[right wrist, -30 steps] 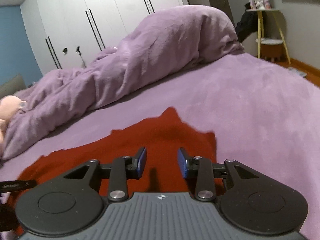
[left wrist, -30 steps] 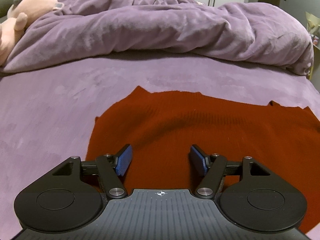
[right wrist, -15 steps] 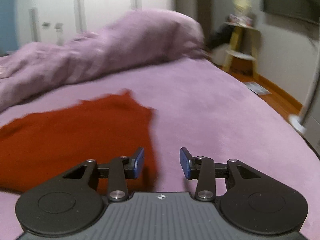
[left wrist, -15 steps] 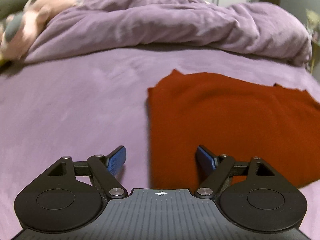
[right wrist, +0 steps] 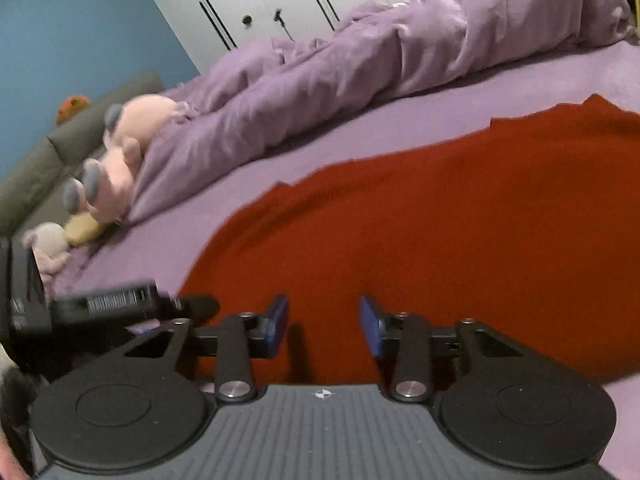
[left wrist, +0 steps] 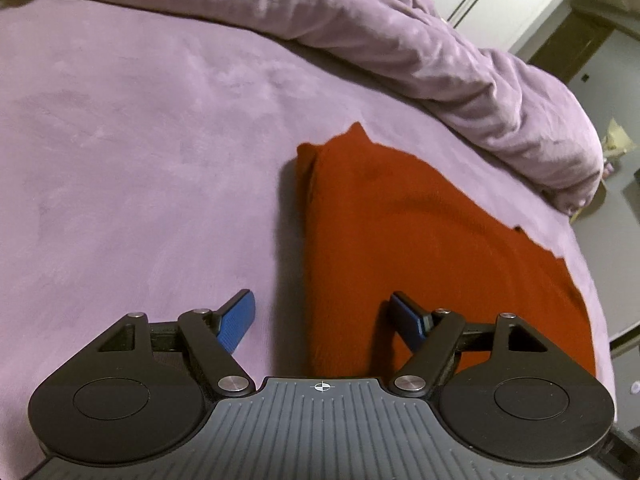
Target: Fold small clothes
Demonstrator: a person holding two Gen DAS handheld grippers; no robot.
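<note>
On the bed, red garment flat, partly folded; left tongs and right tongs agape, empty; more folds probably due.

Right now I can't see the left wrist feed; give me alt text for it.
The left gripper is open and empty over the left edge of a red garment lying flat on the purple bed. A rumpled purple duvet is heaped behind it.
</note>
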